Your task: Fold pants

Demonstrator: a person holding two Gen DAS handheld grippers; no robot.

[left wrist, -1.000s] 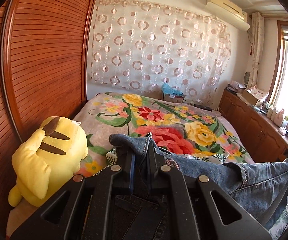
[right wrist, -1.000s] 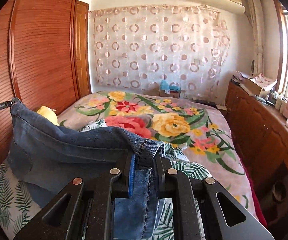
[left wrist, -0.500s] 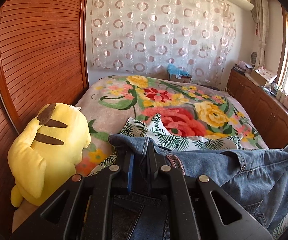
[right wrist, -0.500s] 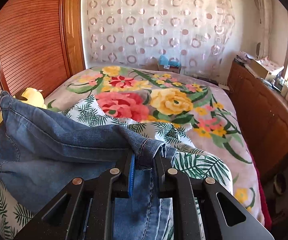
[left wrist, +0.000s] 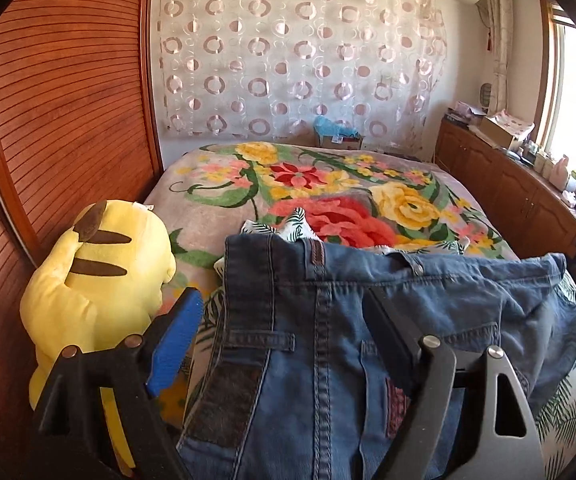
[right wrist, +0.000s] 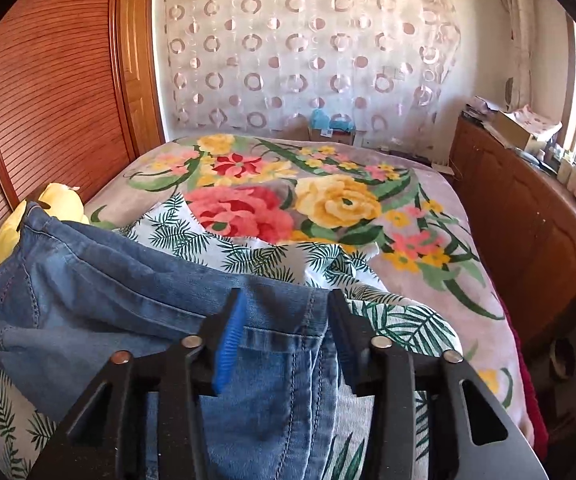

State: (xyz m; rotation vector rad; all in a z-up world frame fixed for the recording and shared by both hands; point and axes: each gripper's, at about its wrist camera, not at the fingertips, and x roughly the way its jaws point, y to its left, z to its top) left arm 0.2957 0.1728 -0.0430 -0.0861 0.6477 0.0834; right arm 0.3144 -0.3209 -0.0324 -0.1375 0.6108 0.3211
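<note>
Bed (left wrist: 208, 216) under a plush floral blanket fills my view, with a palm-leaf sheet (right wrist: 248, 252) rumpled across its near end. Jeans (left wrist: 328, 320), soft washed denim with stitched seams and a riveted waistband, lie on that sheet, waistband away from me. My left gripper (left wrist: 284, 312) is spreading, fabric loose between its fingers and no pad pressing it. My right gripper (right wrist: 288, 312) is spreading too, straddling the denim edge. Yellow plush toy (left wrist: 100, 280), rounded, sits beside the slatted wooden wardrobe (left wrist: 68, 120).
</note>
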